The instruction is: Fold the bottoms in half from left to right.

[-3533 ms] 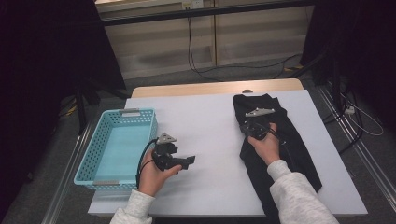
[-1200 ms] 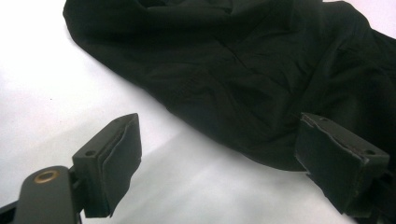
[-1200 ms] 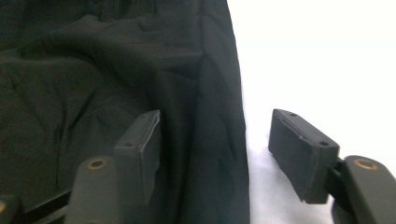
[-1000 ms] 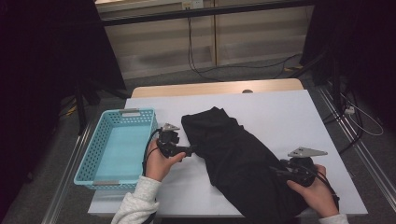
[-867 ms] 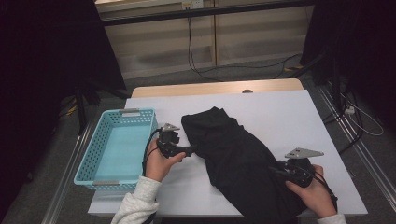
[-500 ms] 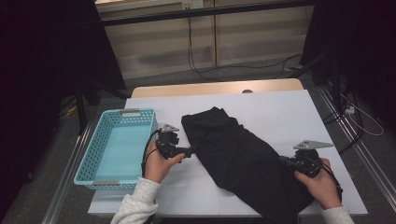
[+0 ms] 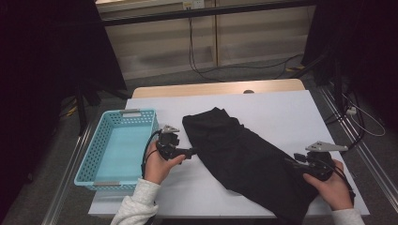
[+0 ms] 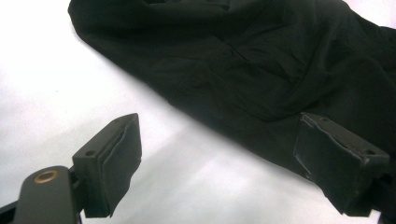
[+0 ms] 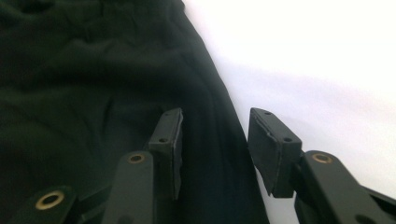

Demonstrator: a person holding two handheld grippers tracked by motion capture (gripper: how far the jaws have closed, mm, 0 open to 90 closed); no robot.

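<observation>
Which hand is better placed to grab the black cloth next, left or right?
Right, probably. The right gripper has its open fingers straddling the edge of the black cloth, having just reopened. The left gripper sits beside the cloth's edge, fingers spread wide, mostly over bare table.

The white table (image 7: 281, 112) bears a black garment (image 7: 244, 159) (rumpled) and a blue basket (image 7: 105, 161).

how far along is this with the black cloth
Early on. The black cloth garment lies loosely bunched, slanting across the white table; the turquoise plastic basket holds nothing. The right gripper, jaws just reopened, straddles the garment's edge unpinched; the left gripper waits open. Folding and basketing probably remain.
</observation>
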